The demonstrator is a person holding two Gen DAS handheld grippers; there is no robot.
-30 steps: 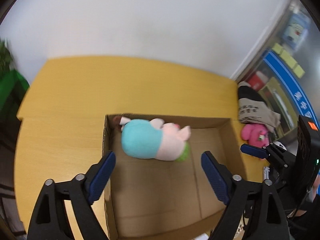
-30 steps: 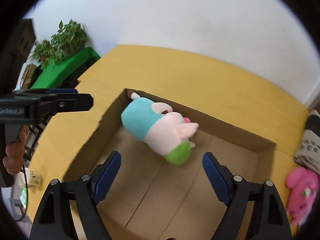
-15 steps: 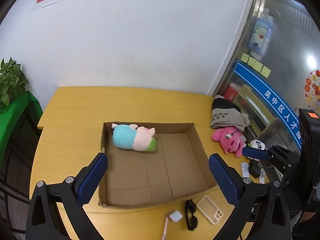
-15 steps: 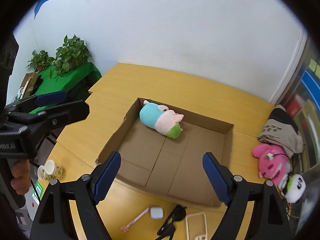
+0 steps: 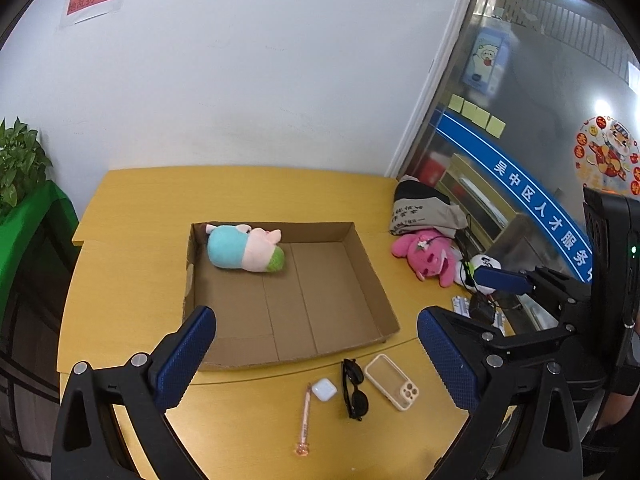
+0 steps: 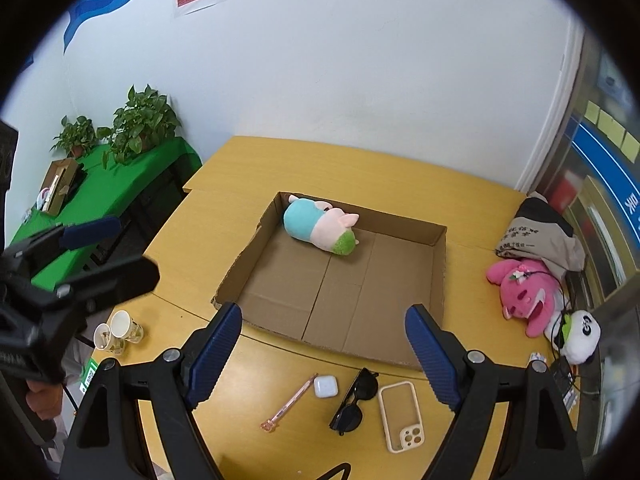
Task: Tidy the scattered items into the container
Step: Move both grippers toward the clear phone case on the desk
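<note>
- The left hand-held gripper (image 5: pixel 316 354) and the right hand-held gripper (image 6: pixel 324 346) are both spread wide, holding nothing.
- A blue and pink soft toy (image 5: pixel 245 249) lies in the flat brown cardboard box (image 5: pixel 368 276).

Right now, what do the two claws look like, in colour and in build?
Both look alike. The left claw and the right claw each have a black frame of struts joined by silver round-headed bolts, with two fingers covered in dark blue dotted pads. The right one's body shows an orange mark and a small green light.
</note>
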